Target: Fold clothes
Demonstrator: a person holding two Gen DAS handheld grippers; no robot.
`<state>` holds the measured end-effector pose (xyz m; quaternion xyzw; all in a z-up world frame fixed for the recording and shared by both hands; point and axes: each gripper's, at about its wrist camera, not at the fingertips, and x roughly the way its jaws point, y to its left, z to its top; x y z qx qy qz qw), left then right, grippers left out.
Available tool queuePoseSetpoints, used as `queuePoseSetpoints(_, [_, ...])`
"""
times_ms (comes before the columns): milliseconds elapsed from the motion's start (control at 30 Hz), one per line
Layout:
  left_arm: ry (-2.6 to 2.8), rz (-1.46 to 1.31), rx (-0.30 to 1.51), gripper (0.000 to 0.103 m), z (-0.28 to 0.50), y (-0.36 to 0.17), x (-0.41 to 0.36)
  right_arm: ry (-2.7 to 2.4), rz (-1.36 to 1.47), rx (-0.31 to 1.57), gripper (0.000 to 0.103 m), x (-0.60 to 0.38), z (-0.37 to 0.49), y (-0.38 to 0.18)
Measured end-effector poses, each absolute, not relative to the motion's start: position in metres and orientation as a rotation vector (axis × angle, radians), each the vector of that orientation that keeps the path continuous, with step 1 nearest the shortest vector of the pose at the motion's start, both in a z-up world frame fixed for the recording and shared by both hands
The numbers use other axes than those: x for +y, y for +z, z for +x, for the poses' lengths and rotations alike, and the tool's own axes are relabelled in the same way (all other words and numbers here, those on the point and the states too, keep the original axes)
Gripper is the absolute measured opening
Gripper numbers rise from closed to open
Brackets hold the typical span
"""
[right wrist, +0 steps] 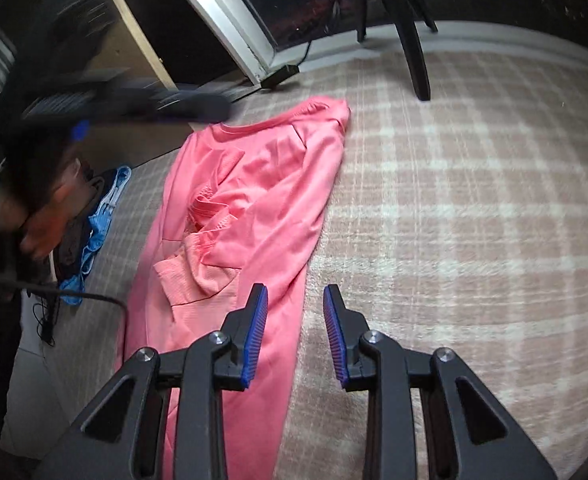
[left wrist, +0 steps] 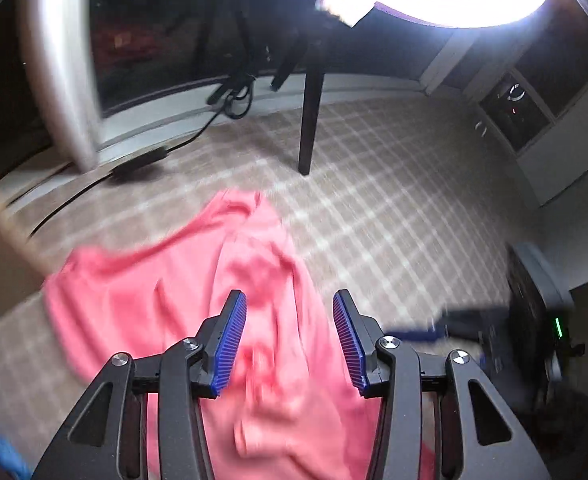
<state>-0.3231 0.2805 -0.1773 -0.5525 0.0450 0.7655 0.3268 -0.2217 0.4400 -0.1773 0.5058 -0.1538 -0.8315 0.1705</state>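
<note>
Left gripper (left wrist: 289, 312): jaws parted, nothing held, poised above pink shirt (left wrist: 197, 300). Right gripper (right wrist: 296, 312): jaws apart, empty, positioned over the shirt's right edge. Shirt is spread lengthwise on plaid carpet (right wrist: 454, 220), rumpled at its middle. Blue garment (right wrist: 101, 232) is seen just beside it, left.

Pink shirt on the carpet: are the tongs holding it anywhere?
No. Both tongs are empty. The left tongs and the right tongs hang open above the pink shirt, which lies loose on the carpet.
</note>
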Motion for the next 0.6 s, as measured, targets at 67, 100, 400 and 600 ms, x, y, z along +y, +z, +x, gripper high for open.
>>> queuePoseSetpoints(67, [1.977,-1.469,0.177,0.044,-0.341,-0.191,0.3,-2.355,1.436,-0.468,0.029,0.441,-0.224,-0.183])
queuePoseSetpoints(100, [1.969,-1.474,0.216,0.045,-0.347,-0.197,0.308,-2.352,1.436,-0.483,0.029,0.442,-0.225,-0.185])
queuePoseSetpoints(400, [1.853,-1.514,0.435,0.02,-0.37,-0.24,0.334,-2.337,1.432,-0.536,0.029,0.446,-0.24,-0.199])
queuePoseSetpoints(600, [1.877,-1.451,0.435,0.002,-0.374,-0.233,0.329,-2.331,1.429,-0.468,0.029,0.437,-0.247,-0.202])
